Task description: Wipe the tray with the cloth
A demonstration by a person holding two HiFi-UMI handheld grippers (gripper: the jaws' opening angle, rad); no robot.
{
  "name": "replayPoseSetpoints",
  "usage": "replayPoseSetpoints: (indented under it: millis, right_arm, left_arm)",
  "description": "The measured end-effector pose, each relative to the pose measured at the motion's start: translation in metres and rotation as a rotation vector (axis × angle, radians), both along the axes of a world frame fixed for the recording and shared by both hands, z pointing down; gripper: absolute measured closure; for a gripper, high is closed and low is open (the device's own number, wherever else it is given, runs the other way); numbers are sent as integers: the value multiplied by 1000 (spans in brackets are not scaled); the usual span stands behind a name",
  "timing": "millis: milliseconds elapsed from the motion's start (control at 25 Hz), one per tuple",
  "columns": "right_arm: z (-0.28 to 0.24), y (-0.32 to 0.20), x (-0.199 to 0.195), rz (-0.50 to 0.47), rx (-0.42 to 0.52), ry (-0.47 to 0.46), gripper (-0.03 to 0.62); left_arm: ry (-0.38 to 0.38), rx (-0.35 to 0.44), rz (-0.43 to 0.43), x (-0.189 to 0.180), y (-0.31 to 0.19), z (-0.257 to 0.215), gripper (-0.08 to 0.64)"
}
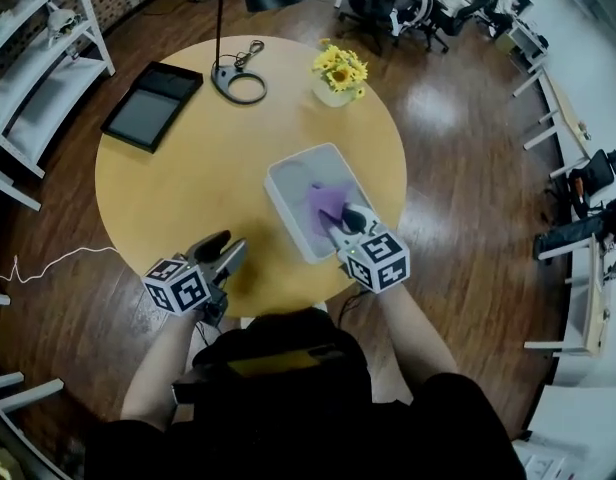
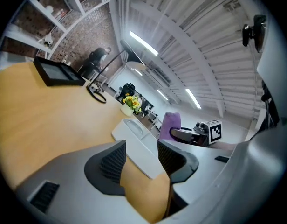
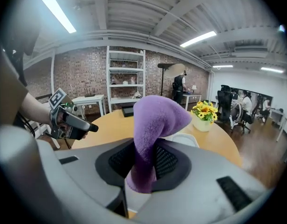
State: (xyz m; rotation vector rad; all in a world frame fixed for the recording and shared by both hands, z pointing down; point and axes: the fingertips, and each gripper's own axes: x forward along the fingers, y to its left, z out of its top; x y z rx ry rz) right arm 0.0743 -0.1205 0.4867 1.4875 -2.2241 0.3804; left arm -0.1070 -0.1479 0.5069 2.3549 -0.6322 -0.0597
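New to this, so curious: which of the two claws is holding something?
The right claw, pinching the purple cloth; the left claw is open with nothing in it.

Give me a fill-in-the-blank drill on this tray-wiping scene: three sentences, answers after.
The right claw is shut on a ____ cloth.
The left claw stands open and holds ____.
The flowers past the white tray are ____.
Missing words: purple; nothing; yellow.
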Motion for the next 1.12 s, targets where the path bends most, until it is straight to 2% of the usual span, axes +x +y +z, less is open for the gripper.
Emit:
replayPoseSetpoints:
  millis: [160, 400, 600, 760, 920, 1120]
  right_arm:
    - [-6, -19, 22, 11, 16, -33, 505]
    - [-16, -43, 96, 2, 3, 19, 503]
    - [-12, -64, 182, 51, -83, 50, 502]
    - [7, -76, 226, 88, -151, 2, 502]
    - [26, -86, 246, 33, -204, 0, 502]
    - [42, -95, 256, -74, -322, 80, 502]
  left_arm:
    - [5, 82, -101, -6, -9, -13, 407]
    - [58, 85, -249, 6, -27, -24, 407]
    - [6, 83, -367, 18, -30, -37, 406]
    - [-43, 93, -463, 19, -29, -43, 407]
    - [-26, 91, -570, 30, -25, -47, 407]
    - [25, 117, -656, 47, -16, -63, 407]
